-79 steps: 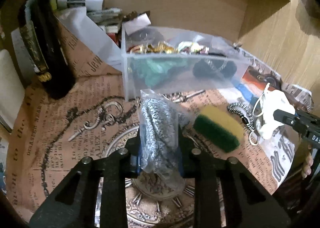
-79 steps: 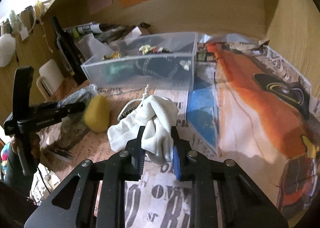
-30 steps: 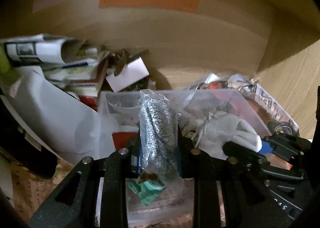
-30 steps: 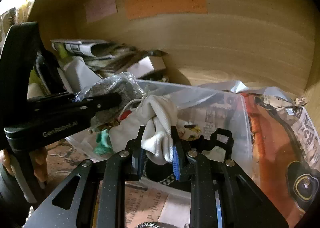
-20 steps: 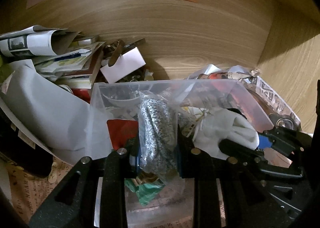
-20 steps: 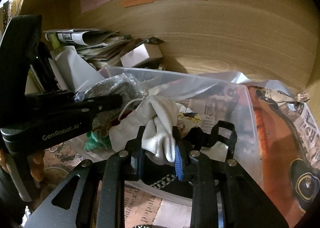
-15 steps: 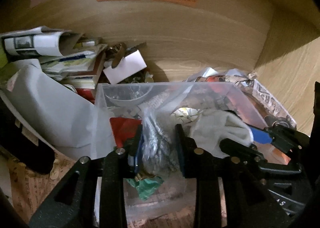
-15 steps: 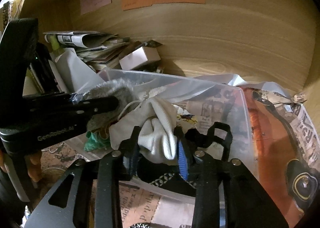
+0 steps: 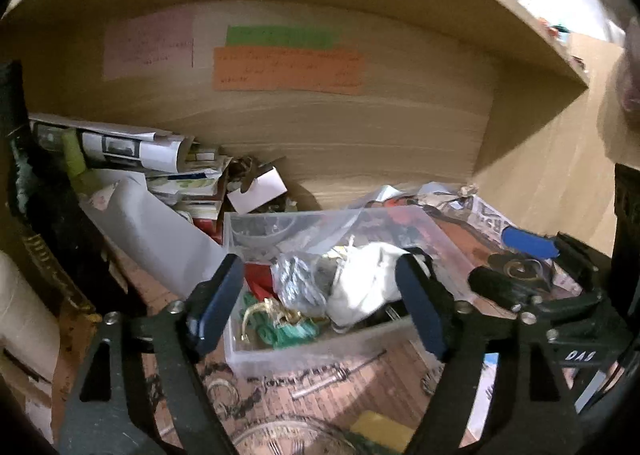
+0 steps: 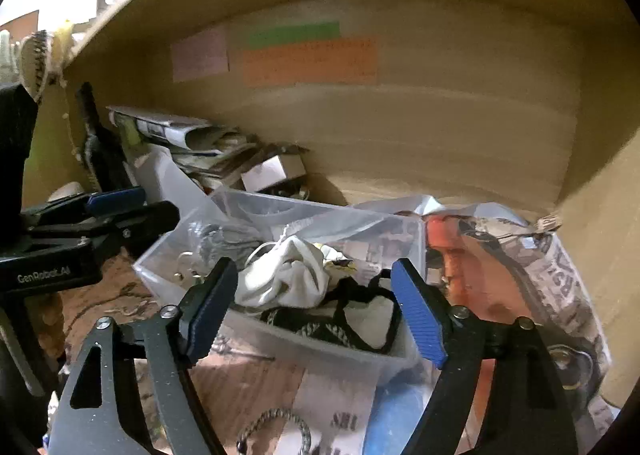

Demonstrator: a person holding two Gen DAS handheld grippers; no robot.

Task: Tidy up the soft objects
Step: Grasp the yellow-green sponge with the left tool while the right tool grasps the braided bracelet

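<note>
A clear plastic bin (image 9: pixel 304 355) (image 10: pixel 320 343) stands on the newspaper-covered desk. Inside it lie a bagged grey speckled cloth (image 9: pixel 298 287) (image 10: pixel 224 241) and a white drawstring pouch (image 9: pixel 368 283) (image 10: pixel 288 279), among green, gold and black items. My left gripper (image 9: pixel 320 307) is open and empty, just in front of and above the bin. My right gripper (image 10: pixel 312 307) is open and empty, also in front of the bin, over the white pouch. The right gripper shows at the right of the left wrist view (image 9: pixel 532 267).
A yellow and green sponge (image 9: pixel 380 431) and a coiled cord (image 10: pixel 276 431) lie on the desk in front of the bin. A dark bottle (image 9: pixel 44 215), rolled papers (image 9: pixel 120 147) and a white sheet (image 9: pixel 160 239) crowd the left. The wooden back wall (image 9: pixel 360 143) is close behind.
Both grippers opened wide and released the bagged grey cloth and the white pouch, which now lie in the bin. Both grippers pulled back and up from the bin.
</note>
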